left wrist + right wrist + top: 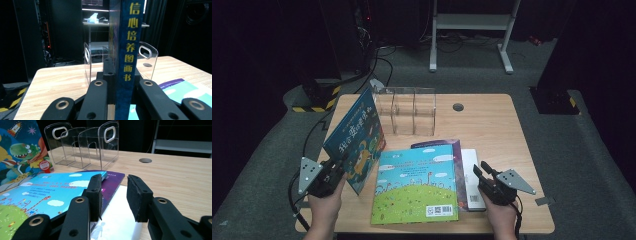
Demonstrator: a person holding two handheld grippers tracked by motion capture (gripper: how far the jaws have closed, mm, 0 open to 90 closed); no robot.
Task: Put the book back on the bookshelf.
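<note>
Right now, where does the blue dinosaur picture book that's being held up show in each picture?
High view: blue dinosaur book stands tilted at left, clamped by the left gripper.
Left gripper view: its spine rises between the jaws.
Right gripper view: its cover at far left.
Shared landmark: clear acrylic book rack.

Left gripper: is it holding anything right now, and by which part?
Yes. The left gripper is shut on the blue picture book, clamped at the lower end of its spine, holding it upright. The right gripper holds nothing.
</note>
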